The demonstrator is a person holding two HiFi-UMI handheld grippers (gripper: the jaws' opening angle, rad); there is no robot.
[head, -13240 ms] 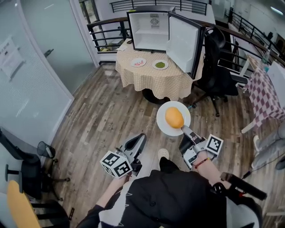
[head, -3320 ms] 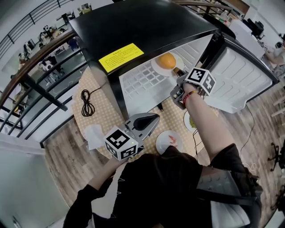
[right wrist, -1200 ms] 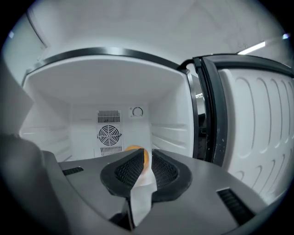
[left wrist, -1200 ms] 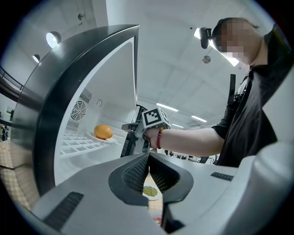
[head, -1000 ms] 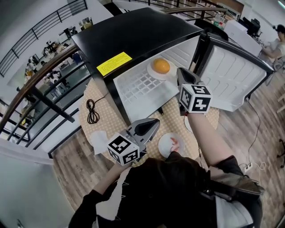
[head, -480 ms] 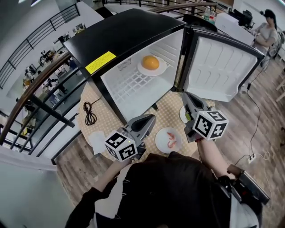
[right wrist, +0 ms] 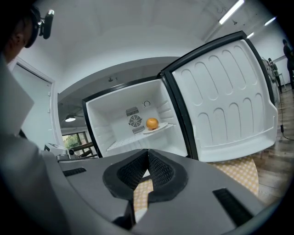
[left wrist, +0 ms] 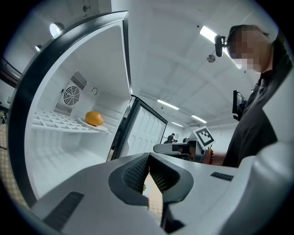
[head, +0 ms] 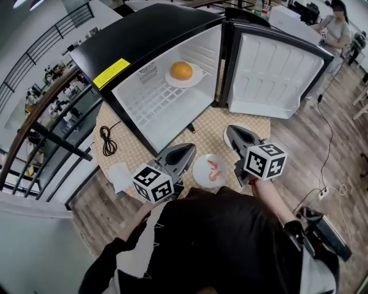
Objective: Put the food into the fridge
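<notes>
Bright, open indoor space, viewed steeply from above. Grey-brown plank floor point(head: 336, 115) at right and lower left. Round table point(head: 207, 129) in the middle, under a beige checked cloth. Dark metal railing point(head: 54, 142) with a wooden top rail curving past at left; beyond it a lower level with desks, too small to make out. Pale plain wall point(head: 29, 247) filling the lower left corner. White desk point(head: 287, 14) at top right, a person point(head: 334, 22) seated beside it. Thin cable point(head: 329, 123) trailing over the floor toward a white power strip point(head: 318, 194). Overhead, white ceiling point(left wrist: 174, 59) with long strip lights point(left wrist: 209, 34) and one round lamp point(left wrist: 56, 29). Window point(right wrist: 76, 137) with greenery outside, at left in the right gripper view.
</notes>
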